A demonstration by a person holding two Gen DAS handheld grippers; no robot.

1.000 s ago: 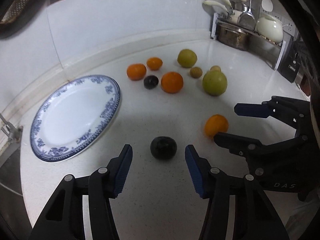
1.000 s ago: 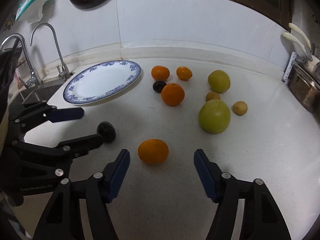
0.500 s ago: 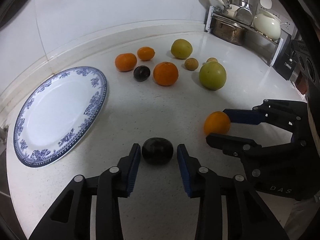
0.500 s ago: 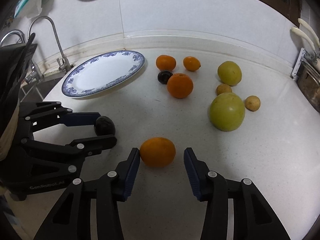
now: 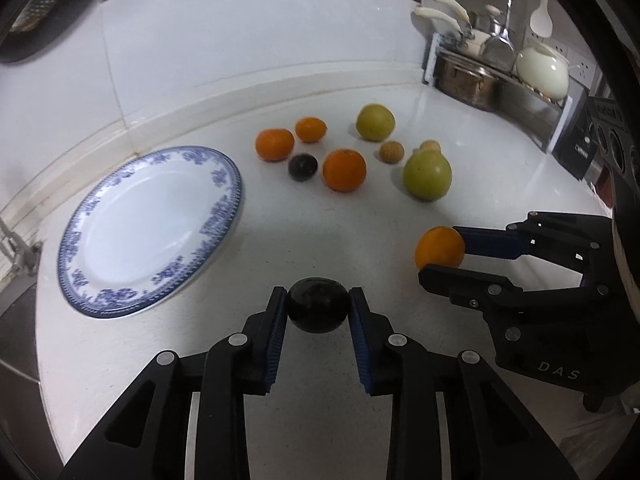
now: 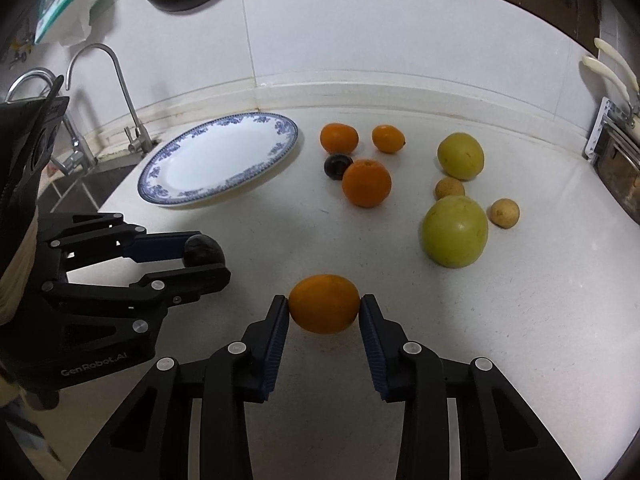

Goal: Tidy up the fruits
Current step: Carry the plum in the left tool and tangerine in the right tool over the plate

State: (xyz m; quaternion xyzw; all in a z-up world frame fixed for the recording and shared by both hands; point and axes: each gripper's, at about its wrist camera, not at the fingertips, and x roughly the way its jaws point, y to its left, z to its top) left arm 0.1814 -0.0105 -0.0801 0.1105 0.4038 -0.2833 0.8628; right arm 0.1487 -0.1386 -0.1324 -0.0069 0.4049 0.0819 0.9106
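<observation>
**Round fruits could slip away**

White stone counter (image 5: 400, 236) holds everything here. Far on the left lies the round white plate with a blue flower rim (image 5: 100, 216), and nothing is on it yet. That is probably where the fruits should go.

Next comes the left gripper (image 5: 319, 312). Its blue pads are squeezed onto the small dark round fruit (image 5: 318, 310), which sits low by the counter, a little way from the plate. This fruit is smooth and round. If the hand lifts too fast, or the pads only catch its sides, it could pop out and roll off.

To its right is the right gripper (image 6: 324, 306). Its jaws are closing, and the pads already press on both sides of the small orange fruit (image 6: 324, 304). If they keep pushing hard, the soft fruit could get squashed.

Both grippers are near each other. If both go to the plate together, they could bump and drop a fruit.

Farther back sit three more oranges (image 6: 366, 182), a second dark fruit, two green round fruits (image 6: 454, 230) and some small brown ones. A rolling fruit could knock them about.
</observation>
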